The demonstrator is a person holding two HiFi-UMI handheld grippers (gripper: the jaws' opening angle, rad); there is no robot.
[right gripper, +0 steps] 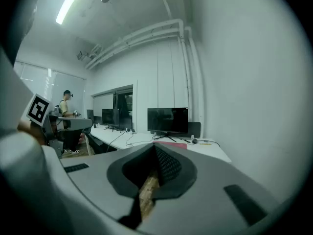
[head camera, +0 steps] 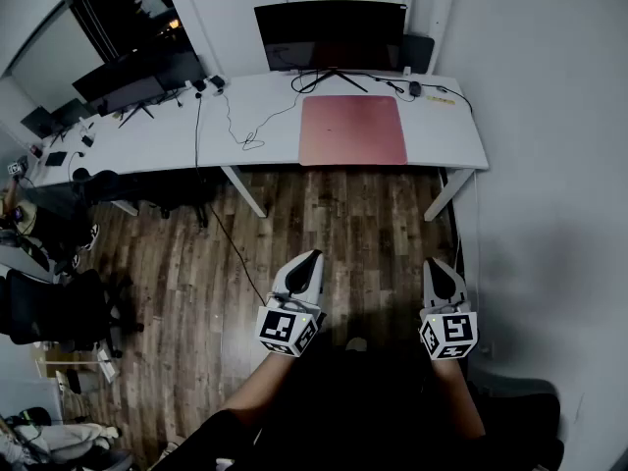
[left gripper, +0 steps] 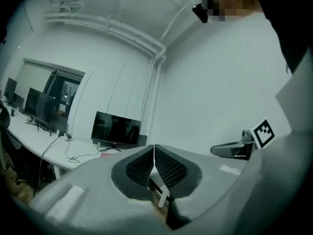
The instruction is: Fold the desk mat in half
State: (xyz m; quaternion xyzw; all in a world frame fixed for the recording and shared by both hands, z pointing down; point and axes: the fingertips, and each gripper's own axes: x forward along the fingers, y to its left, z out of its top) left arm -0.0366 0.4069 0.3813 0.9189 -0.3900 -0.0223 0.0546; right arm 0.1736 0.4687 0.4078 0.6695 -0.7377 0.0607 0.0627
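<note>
Well, head view: the pink desk mat lay flat and unfolded on the white desk, in front of the monitor. It was well apart from your left gripper and right gripper, both over the wood floor. Left gripper view: jaws were together, nothing held. Right gripper view: same, closed and empty, mat far ahead. By my read, you needed to step up, open both, and take the two near corners evenly.

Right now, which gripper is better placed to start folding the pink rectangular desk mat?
Left, marginally. In the head view the left gripper lines up with the near left corner of the pink rectangular desk mat; the right gripper sits outside its right edge. Both are far off, jaws shut.
</note>
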